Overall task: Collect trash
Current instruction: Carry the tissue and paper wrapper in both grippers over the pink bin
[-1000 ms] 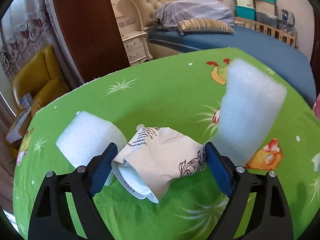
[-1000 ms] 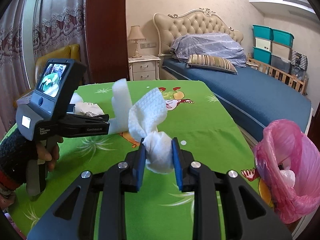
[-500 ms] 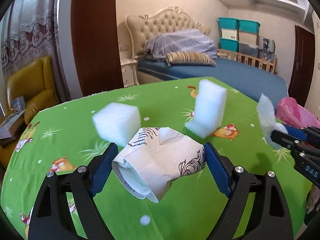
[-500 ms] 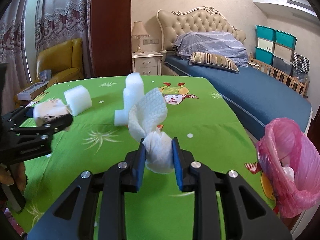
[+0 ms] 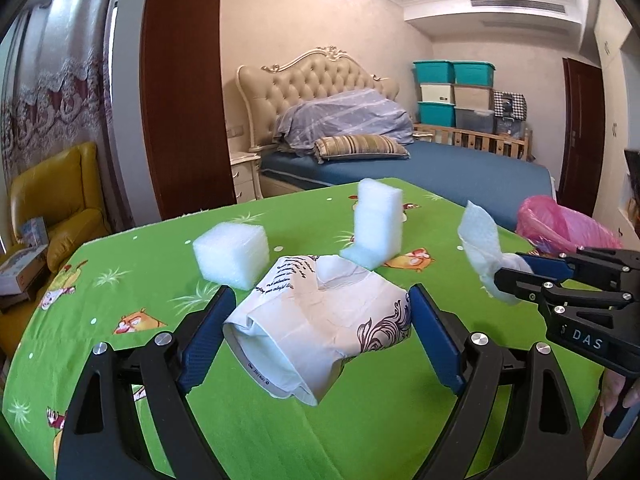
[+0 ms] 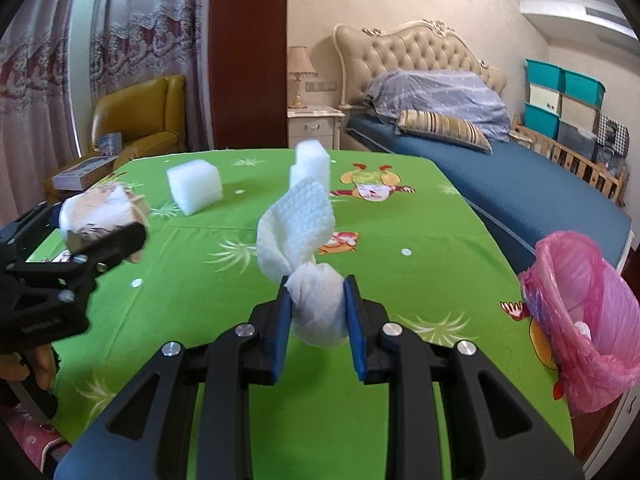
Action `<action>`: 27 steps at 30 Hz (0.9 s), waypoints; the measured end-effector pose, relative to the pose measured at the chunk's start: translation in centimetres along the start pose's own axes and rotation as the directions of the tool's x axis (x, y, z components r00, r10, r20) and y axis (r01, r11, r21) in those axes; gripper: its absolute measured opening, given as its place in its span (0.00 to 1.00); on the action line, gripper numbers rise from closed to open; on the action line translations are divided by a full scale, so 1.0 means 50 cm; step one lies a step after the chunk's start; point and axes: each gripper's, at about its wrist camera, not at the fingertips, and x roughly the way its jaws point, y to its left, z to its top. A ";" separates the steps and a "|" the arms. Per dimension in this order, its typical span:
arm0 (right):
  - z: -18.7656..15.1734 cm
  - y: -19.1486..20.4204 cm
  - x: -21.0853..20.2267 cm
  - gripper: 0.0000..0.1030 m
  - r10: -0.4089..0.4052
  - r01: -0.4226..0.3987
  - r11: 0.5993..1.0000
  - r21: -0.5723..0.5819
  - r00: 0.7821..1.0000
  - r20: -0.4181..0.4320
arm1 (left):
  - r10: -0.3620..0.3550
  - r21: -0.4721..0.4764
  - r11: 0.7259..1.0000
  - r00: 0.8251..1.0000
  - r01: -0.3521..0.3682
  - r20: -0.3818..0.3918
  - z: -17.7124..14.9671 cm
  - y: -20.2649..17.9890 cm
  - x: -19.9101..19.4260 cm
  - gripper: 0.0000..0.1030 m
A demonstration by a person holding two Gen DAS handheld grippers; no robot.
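My right-hand camera shows the inside of the pink trash bag (image 6: pixel 580 320) at the surface's right edge, with white scraps in it; my left-hand camera catches only its rim. The green cartoon-print surface (image 5: pixel 360 420) carries two white foam blocks — a cube (image 5: pixel 231 255) far left and an upright L-shaped piece (image 5: pixel 378 222) — with a blue bed (image 6: pixel 520 184) beyond. My left tool (image 5: pixel 316 334) stands wide, clamped on a crumpled paper cup (image 5: pixel 320 320) with dark print, lifted off the surface. My right tool (image 6: pixel 318 308) is nearly closed, pinching a twisted white paper towel (image 6: pixel 308 248) — its loose end fans upward.
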 end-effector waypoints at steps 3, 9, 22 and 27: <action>-0.002 0.009 -0.020 0.25 -0.003 0.003 1.000 -0.016 1.000 0.022 | -0.006 0.011 1.000 1.000 0.006 0.003 -0.003 -0.005 -0.004 0.80; -0.006 0.004 -0.041 0.25 -0.002 0.002 1.000 -0.009 0.999 0.036 | -0.004 0.032 0.999 1.000 0.004 0.016 -0.007 -0.014 -0.015 0.80; -0.024 -0.024 -0.073 0.25 -0.015 0.014 1.000 0.018 0.998 0.059 | -0.009 0.072 0.997 0.998 0.004 0.060 -0.006 -0.031 -0.039 0.81; -0.037 -0.047 -0.083 0.25 -0.031 0.028 0.999 0.045 0.998 0.059 | -0.018 0.095 0.995 0.998 0.012 0.066 -0.003 -0.046 -0.044 0.81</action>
